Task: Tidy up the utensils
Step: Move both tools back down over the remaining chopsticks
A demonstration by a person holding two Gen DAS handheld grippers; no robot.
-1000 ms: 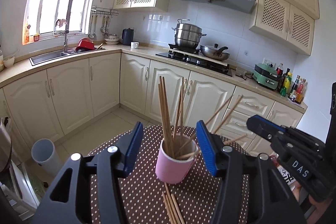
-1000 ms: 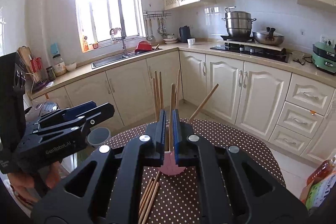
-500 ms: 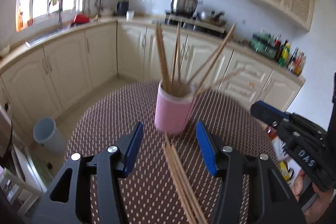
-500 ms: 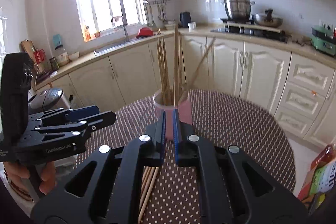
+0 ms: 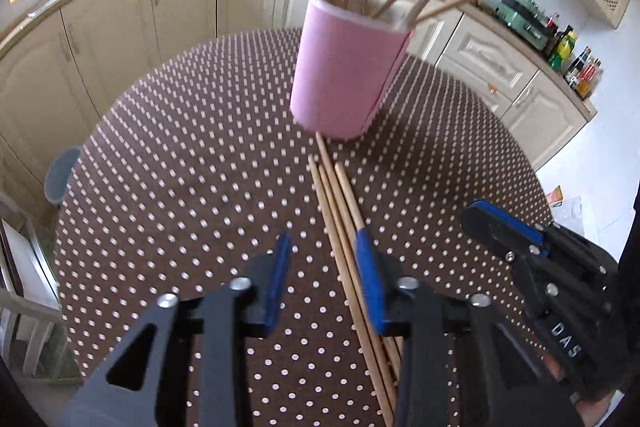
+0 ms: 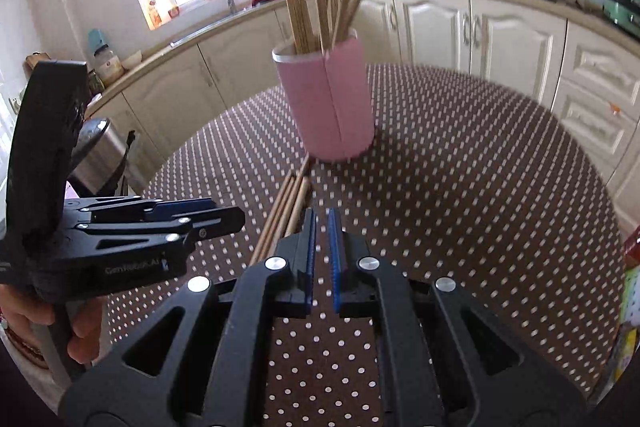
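Observation:
A pink cup [image 5: 344, 75] [image 6: 332, 107] full of upright wooden chopsticks stands on the brown dotted table [image 5: 180, 167] [image 6: 460, 187]. Several loose chopsticks [image 5: 336, 195] [image 6: 290, 203] lie flat in front of it. My left gripper [image 5: 323, 243] [image 6: 192, 215] hangs low over them with its jaws closing. The sticks run between the jaws, close along the right pad, and the left pad stands apart from them. My right gripper [image 6: 321, 217] [image 5: 500, 227] is shut with nothing in it, just right of the loose sticks.
Cream kitchen cabinets [image 5: 120, 27] curve behind the table. A grey bin [image 5: 60, 175] stands on the floor at the left. A metal pot [image 6: 96, 155] sits beyond the table's left edge, and coloured packages [image 6: 632, 287] lie off its right edge.
Both grippers have dropped toward the table and tipped downward. The left jaws have narrowed around the loose chopsticks. The right jaws stay shut.

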